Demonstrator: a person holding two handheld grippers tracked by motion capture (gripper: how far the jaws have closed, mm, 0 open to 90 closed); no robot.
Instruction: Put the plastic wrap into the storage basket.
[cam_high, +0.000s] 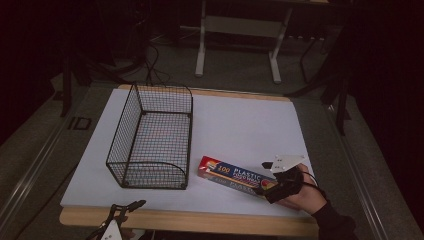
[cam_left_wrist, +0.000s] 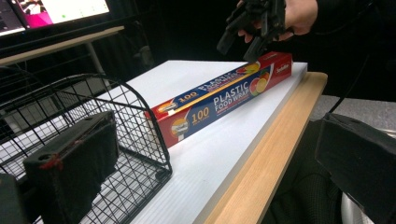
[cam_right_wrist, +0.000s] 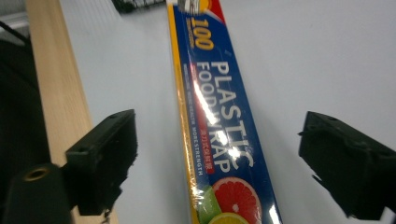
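Dim room, dark surround; overhead light falls on the white board (cam_high: 240, 125). Glare streaks on the plastic wrap box (cam_right_wrist: 219, 140) in the right gripper view. Jaws close to both gripper cameras soft, out of focus. High view grainy.

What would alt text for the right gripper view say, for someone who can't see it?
A long blue plastic wrap box lies on a white table, seen from just above. The right tongs stand open, one black jaw on either side of the box, not touching it.
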